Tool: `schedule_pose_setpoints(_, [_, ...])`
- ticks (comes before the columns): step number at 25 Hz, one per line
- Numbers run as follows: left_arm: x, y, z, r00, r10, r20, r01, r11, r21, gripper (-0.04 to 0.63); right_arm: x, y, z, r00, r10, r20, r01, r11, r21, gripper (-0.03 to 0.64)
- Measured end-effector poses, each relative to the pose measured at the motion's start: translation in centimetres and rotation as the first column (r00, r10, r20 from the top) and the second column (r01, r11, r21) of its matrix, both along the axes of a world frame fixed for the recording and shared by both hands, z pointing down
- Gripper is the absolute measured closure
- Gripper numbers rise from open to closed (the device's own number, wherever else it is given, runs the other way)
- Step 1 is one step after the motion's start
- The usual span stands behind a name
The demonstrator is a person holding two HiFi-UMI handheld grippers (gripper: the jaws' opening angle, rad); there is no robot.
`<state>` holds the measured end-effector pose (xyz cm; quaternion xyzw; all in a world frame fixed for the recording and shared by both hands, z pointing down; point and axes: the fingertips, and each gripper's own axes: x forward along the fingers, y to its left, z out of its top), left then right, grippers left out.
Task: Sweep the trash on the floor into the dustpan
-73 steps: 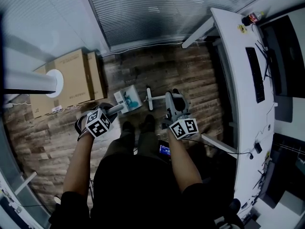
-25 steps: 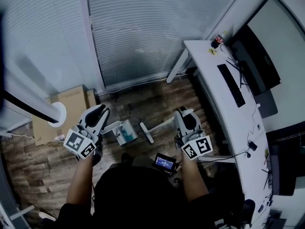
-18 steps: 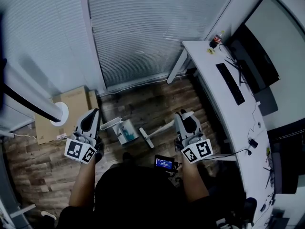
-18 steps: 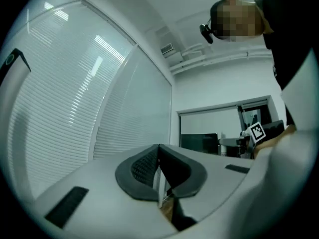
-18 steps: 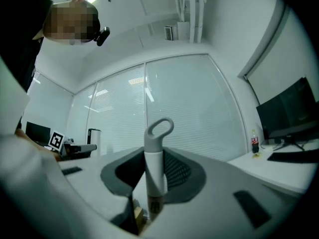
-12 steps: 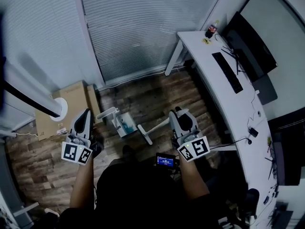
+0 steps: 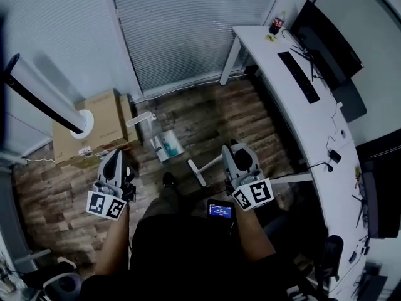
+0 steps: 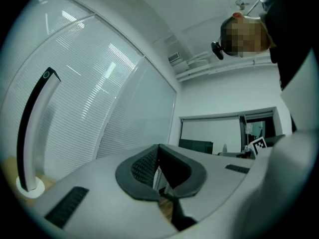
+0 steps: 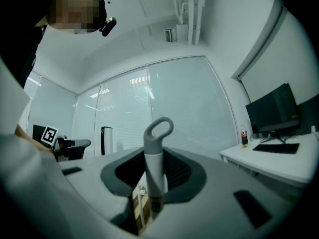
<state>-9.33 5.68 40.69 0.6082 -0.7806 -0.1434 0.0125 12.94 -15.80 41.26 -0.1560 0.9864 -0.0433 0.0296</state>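
Note:
In the head view a white dustpan [image 7: 168, 146] stands on the wooden floor with a teal piece of trash in it, its handle [image 7: 141, 118] leaning up to the left. My left gripper [image 7: 116, 155] is to its lower left, clear of it. In the left gripper view that gripper [image 8: 158, 152] is shut with nothing between the pads. My right gripper [image 7: 230, 149] is shut on the broom [image 7: 198, 172], whose head rests on the floor below the dustpan. The right gripper view shows the grey looped broom handle [image 9: 156, 156] clamped upright in the right gripper [image 9: 155, 183].
A cardboard box [image 7: 103, 119] and a tall tower fan [image 7: 44, 96] stand at the left by the blinds. A white desk [image 7: 294, 115] with keyboard, monitor [image 7: 326, 36] and a cola bottle [image 7: 276, 24] runs along the right. A small screen [image 7: 220, 210] hangs at the person's front.
My left gripper came off the dustpan handle, shut empty and moved left, away from it. The dustpan stays standing on the floor. The right gripper drew back, keeping the broom.

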Motion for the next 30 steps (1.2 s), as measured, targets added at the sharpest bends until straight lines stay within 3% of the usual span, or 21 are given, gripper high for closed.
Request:
schedule_pose_setpoints(5, [2.3,2.7,0.5,0.999,-0.001,0.036,0.004,0.998,-0.061,0.601,1.5,2.2,1.0,1.000,0.005,-0.019,-0.005,1.000,-0.011,0.517])
schedule_pose_setpoints(11, [2.4,5.7,1.4,0.999,0.044,0.004,-0.043,0.997,-0.065,0.601,1.9,6.3,1.8,0.998,0.023,-0.056,-0.024,0.999,-0.027,0.517])
schedule_pose_setpoints(19, [2.3,10.6,2.1,0.994,0.103,0.046,-0.099,0.991,-0.089,0.601,3.6,10.5,2.2,0.989,0.140,-0.049,-0.144,0.986,-0.086,0.517])
schedule_pose_setpoints(24, [2.4,13.9,3.8,0.985,0.170,0.002,-0.169,0.981,-0.099,0.601,4.5,14.0,1.2,0.980,0.195,-0.033,-0.197,0.979,-0.054,0.517])
schedule_pose_setpoints(30, [3.6,15.2,4.0,0.975,0.221,0.027,-0.216,0.970,-0.112,0.601,4.3,16.8,-0.3,0.982,0.191,0.000,-0.191,0.981,-0.022,0.518])
